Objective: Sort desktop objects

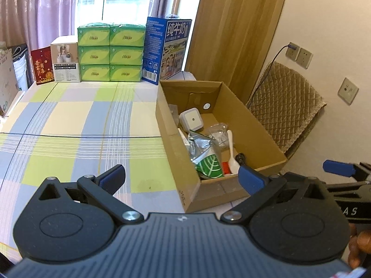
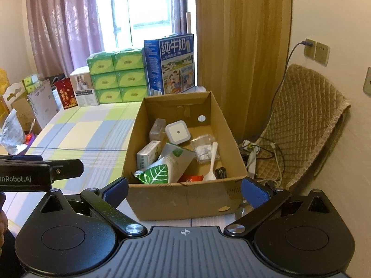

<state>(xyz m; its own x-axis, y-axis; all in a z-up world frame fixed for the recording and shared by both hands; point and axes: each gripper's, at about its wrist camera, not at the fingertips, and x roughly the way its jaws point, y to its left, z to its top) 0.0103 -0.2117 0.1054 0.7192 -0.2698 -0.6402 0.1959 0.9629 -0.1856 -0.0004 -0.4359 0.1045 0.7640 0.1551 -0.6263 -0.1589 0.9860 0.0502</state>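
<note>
An open cardboard box (image 1: 171,143) (image 2: 180,199) stands on the checked tablecloth (image 1: 76,125) at the table's right edge. Inside lie a white square night light (image 1: 192,118) (image 2: 178,131), a green leaf-print pouch (image 1: 209,164) (image 2: 155,173), a white plastic spoon (image 1: 231,153) (image 2: 212,162), a clear plastic bag (image 2: 204,147), a small carton (image 2: 148,154) and a black cable (image 2: 220,172). My left gripper (image 1: 182,178) is open, held near the box's front left corner. My right gripper (image 2: 186,191) is open in front of the box's near wall. Neither holds anything.
At the table's back stand stacked green tissue packs (image 1: 110,53), a blue milk carton (image 1: 167,48), a white product box (image 1: 66,62) and a red packet (image 1: 43,66). A quilted chair (image 2: 306,120) and a power strip with cables (image 2: 252,157) are right of the table.
</note>
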